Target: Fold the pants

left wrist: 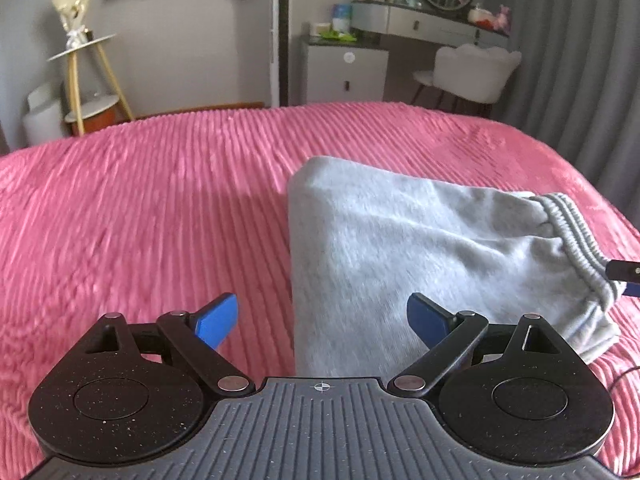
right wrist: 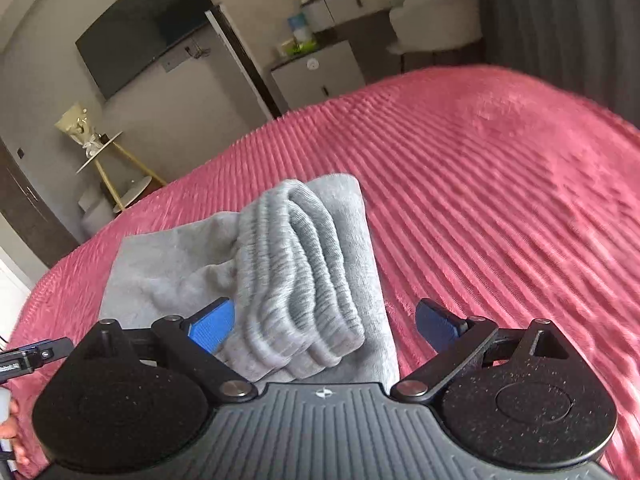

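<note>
Grey sweatpants point(left wrist: 400, 248) lie folded into a compact stack on the pink ribbed bedspread point(left wrist: 160, 220). Their ribbed waistband point(left wrist: 576, 232) is at the stack's right end. My left gripper point(left wrist: 322, 322) is open and empty, just above the stack's near left edge. In the right wrist view the pants point(right wrist: 304, 280) lie straight ahead with the bunched waistband point(right wrist: 296, 264) on top. My right gripper point(right wrist: 326, 326) is open and empty, its blue fingers on either side of the waistband end without closing on it. The tip of the right gripper shows at the far right of the left wrist view point(left wrist: 624, 270).
The bedspread point(right wrist: 500, 200) stretches wide on all sides of the pants. Beyond the bed's far edge stand a gold tripod side table point(left wrist: 92, 76), a white cabinet point(left wrist: 344, 72), a vanity with a white chair point(left wrist: 472, 72) and grey curtains point(left wrist: 580, 60).
</note>
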Demonstrator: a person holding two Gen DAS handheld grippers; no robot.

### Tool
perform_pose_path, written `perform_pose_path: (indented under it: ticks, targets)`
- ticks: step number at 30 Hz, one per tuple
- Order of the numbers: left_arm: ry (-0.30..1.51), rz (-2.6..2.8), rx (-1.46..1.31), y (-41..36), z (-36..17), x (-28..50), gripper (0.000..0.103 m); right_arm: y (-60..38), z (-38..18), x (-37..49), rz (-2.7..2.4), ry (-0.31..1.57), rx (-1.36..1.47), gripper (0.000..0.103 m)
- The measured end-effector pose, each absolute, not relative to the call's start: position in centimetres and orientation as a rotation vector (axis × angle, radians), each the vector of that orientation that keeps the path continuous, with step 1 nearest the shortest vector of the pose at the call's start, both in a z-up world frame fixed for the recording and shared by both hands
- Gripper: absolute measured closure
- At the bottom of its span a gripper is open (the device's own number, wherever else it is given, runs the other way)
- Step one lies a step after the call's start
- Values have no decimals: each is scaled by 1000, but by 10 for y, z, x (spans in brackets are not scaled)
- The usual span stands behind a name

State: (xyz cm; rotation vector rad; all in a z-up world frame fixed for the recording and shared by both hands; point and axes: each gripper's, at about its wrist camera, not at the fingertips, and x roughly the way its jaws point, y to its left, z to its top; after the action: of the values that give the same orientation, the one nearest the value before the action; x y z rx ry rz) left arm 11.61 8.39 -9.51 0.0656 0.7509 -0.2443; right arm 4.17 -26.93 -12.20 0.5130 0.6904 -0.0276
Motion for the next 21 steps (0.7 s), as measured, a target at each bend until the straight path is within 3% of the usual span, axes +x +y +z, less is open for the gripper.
perform_pose_path:
  ticks: [10,21]
  targets:
    - [841,-413,117,69,-122,160,8,-294,-145,85,127,773,600,6]
    - [958,-559,-46,87,-141,204,3,-314,-179,123,322,862,779,6]
